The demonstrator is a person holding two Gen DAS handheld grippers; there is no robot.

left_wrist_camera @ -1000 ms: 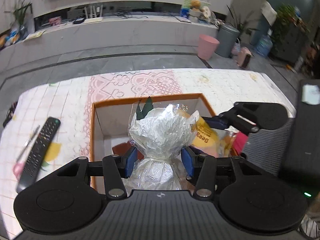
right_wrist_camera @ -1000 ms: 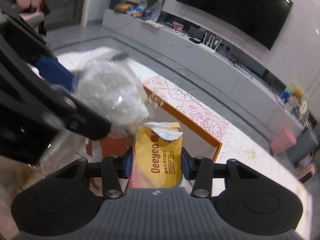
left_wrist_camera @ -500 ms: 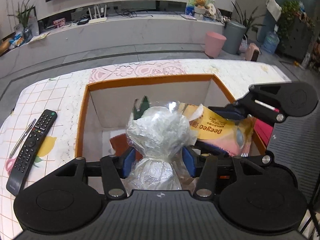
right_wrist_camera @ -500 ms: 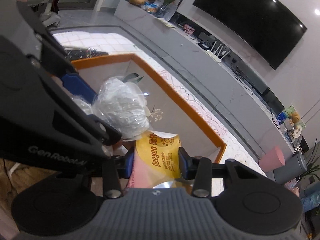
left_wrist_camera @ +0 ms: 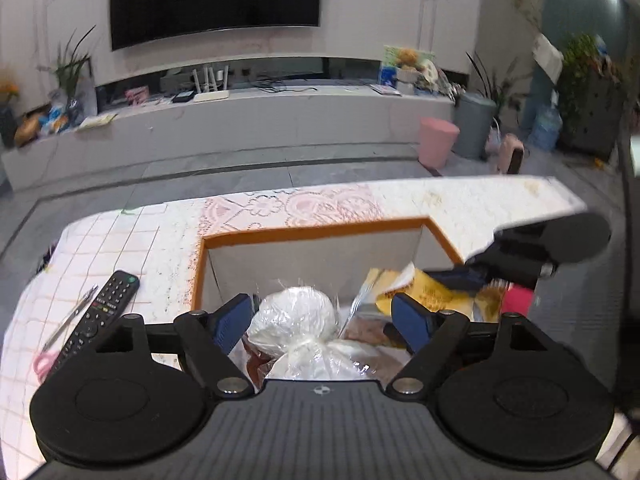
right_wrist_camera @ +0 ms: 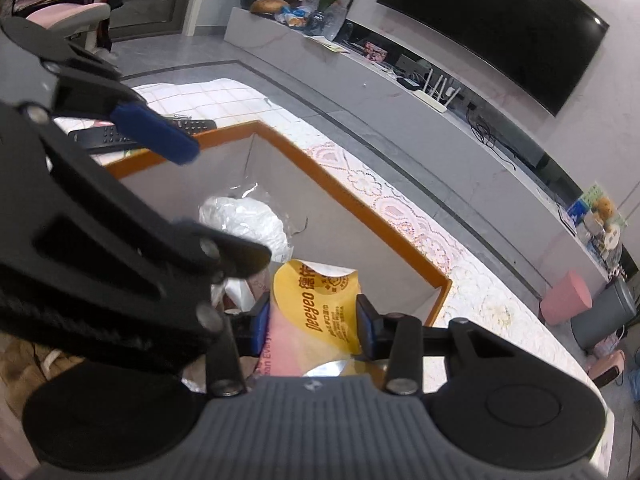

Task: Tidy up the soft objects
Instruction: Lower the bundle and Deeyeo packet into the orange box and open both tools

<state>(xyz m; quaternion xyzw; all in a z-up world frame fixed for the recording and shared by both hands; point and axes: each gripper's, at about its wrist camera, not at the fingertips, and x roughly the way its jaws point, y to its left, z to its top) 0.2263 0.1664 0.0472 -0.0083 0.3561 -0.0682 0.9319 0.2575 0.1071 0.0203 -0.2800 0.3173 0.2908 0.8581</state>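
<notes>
The white bag point(left_wrist_camera: 294, 322) lay in the box point(left_wrist_camera: 316, 234), low between the blue pads of the left claw point(left_wrist_camera: 322, 320). The jaws of that claw were opening, and the pads were seen well clear of the bag on both sides, so nothing was held by it. The bag looked light and squashy, with crinkly clear wrap that could slip. It was judged best taken at the tied neck near the bottom of the left view, where the wrap was bunched, and not at the round top, which would be squeezed flat. The yellow pack point(right_wrist_camera: 320, 312) was held in the right claw point(right_wrist_camera: 312, 322), with both pads pressed on its sides, over the right side of the box. It looked thin, floppy and shiny, so it was judged likely to bend or slide if gripped loosely. The orange rim ran close around both things, and the two claws were crowded near each other inside it. Open room was seen at the far wall of the box. A remote point(left_wrist_camera: 96, 320) lay on the table point(left_wrist_camera: 460, 200) outside the box, to the left.
</notes>
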